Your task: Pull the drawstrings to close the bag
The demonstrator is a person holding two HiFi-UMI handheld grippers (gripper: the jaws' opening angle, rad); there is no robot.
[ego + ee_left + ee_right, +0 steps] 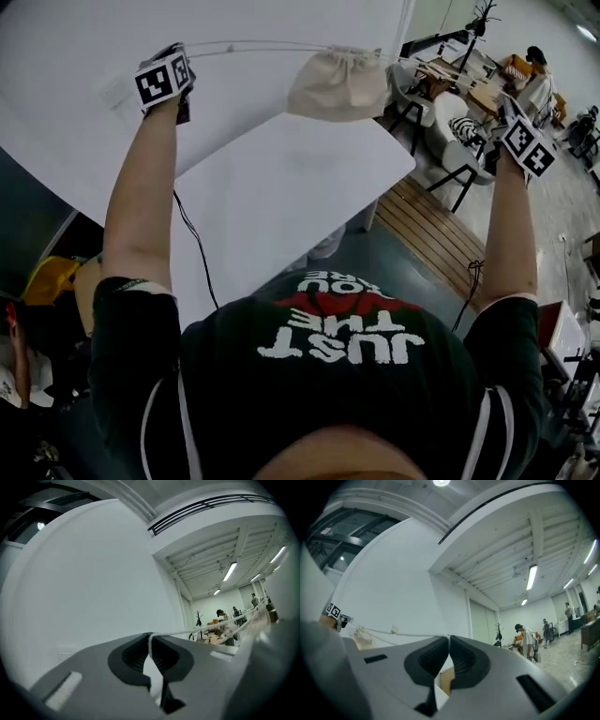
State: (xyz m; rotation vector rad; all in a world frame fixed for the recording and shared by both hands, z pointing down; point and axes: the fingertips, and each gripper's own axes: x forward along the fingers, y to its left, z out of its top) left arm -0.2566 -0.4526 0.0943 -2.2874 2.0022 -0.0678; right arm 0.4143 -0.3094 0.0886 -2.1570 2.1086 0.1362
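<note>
A cream cloth bag point(337, 84) hangs in the air between my two raised grippers, its mouth gathered. One white drawstring point(253, 44) runs taut from the bag to my left gripper point(164, 80), which is shut on it. The left gripper view shows the cord pinched between the closed jaws point(151, 637) and leading right to the blurred bag point(253, 623). My right gripper point(525, 145) is shut on the other drawstring. In the right gripper view that drawstring point(412, 633), with a knot, stretches left from the jaws point(449, 639) to the bag point(363, 638).
A white table point(281, 187) lies below the bag, with a black cable over its near edge. Chairs point(450, 131) and a wooden floor strip point(431, 225) are at the right. People stand far off in the hall point(527, 639).
</note>
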